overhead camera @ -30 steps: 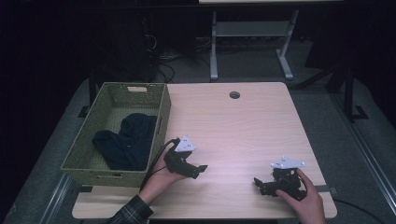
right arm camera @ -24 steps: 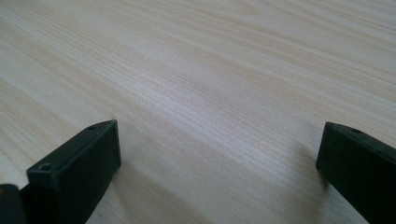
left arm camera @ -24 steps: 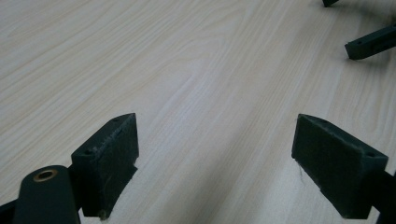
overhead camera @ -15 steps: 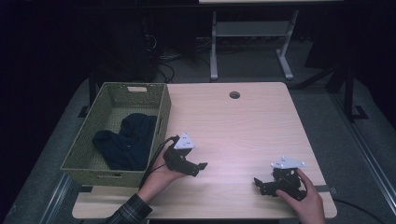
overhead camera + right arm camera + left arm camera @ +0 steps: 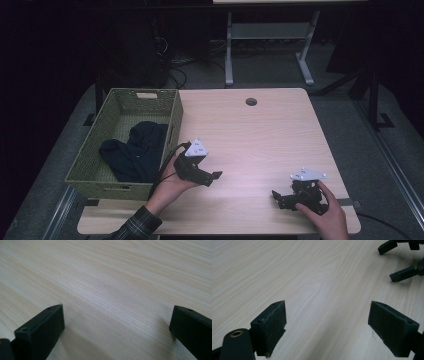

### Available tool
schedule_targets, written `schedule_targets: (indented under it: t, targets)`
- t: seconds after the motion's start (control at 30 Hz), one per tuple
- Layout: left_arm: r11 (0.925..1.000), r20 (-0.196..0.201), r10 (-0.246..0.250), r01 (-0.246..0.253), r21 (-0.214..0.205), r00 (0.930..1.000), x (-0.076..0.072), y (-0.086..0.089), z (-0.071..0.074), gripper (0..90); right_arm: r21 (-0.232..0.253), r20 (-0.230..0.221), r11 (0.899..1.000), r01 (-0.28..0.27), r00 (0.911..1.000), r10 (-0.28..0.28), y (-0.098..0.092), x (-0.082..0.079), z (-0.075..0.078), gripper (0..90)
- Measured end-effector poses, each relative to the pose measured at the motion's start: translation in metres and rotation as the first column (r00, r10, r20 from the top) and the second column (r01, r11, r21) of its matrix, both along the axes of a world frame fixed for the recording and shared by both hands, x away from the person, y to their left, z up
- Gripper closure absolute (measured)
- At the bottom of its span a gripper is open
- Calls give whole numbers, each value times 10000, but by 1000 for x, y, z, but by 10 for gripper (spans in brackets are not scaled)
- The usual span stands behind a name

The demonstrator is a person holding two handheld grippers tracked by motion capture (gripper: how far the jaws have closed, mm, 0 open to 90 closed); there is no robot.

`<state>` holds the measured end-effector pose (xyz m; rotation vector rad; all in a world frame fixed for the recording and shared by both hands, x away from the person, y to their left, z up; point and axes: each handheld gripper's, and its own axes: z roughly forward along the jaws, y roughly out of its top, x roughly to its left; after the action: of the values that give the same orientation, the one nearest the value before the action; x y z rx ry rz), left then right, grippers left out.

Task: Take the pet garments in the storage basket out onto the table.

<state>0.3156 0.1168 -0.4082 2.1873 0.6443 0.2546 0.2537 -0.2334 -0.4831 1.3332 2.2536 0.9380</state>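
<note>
A: High view first: where are the 2 tongs?

B: The left tongs (image 5: 212,176) are held just above the desk (image 5: 260,130), near its left edge and just right of the woven basket (image 5: 172,117). The right tongs (image 5: 276,196) sit low at the near right of the desk, pointing left.

A: Are they gripping anything?

B: No. Left gripper view has its jaws standing wide apart with bare wood grain between them, and the right tongs (image 5: 398,262) show at the far upper right corner, also parted. Right gripper view shows the same: both jaws spread, plain desk between.

A: What is in the basket?

B: A dark garment (image 5: 135,152), bunched up and lying on the basket's floor, toward its near half. It touches neither tongs; the left tongs are the nearer ones, with the basket's right wall between them and the cloth.

A: Anything else on the desk?

B: A round cable hole (image 5: 251,101) near the far edge.
</note>
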Motion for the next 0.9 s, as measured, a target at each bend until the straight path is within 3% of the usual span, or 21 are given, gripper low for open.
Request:
schedule_targets:
  t: [0.4,0.6,0.9]
  targets:
    - [9996,99,-261,262,-84,9996,0,1,13,145,2,-1,10000,-2,10000,2,0,0,0,0]
    - [9990,163,-118,125,-438,9998,2,4,25,145,1,2,10000,0,10000,0,0,0,0,0]
    - [9988,234,-31,42,-483,9997,8,13,36,136,0,6,10000,-6,10000,6,0,0,0,0]
